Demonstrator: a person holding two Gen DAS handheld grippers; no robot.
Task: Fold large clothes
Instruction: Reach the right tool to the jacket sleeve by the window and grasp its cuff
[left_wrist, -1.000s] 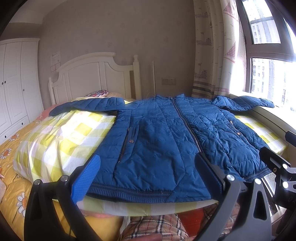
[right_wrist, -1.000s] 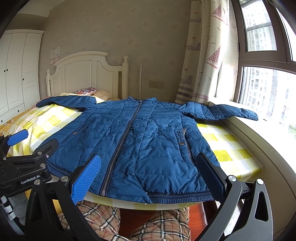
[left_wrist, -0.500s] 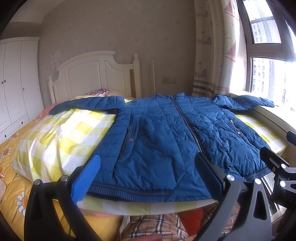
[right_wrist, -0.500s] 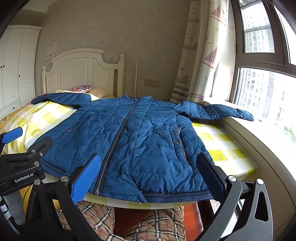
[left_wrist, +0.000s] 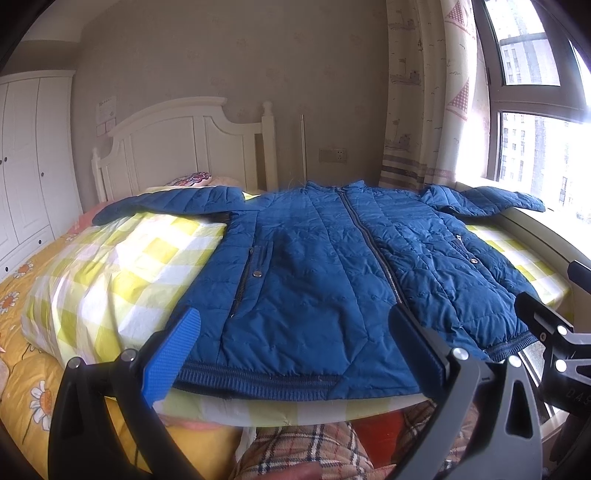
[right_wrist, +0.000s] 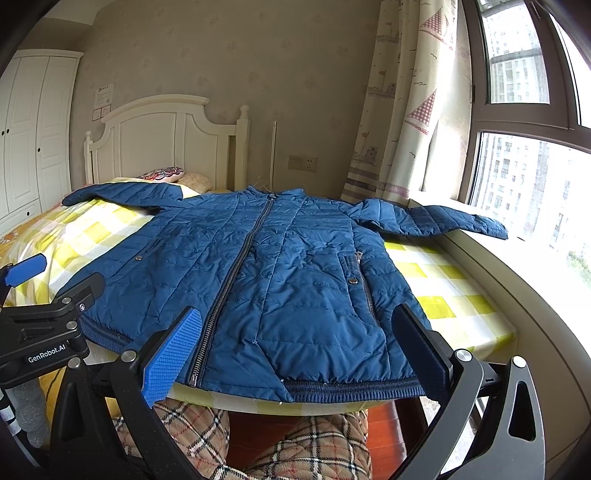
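A bed (left_wrist: 92, 266) with a yellow-checked cover fills the room beside the window (right_wrist: 524, 192). A blue quilted jacket (left_wrist: 325, 273) lies flat on it, front up, zipped, sleeves spread to both sides, hem at the near edge. The left gripper (left_wrist: 295, 343) hangs just short of the hem, jaws wide apart, holding nothing. The right gripper (right_wrist: 295, 343) does likewise near the hem's right part, wide open and empty. Plaid-trousered legs (right_wrist: 295, 443) show below.

blue quilted jacket (right_wrist: 280, 280) | zipped, front up | flat, sleeves outspread
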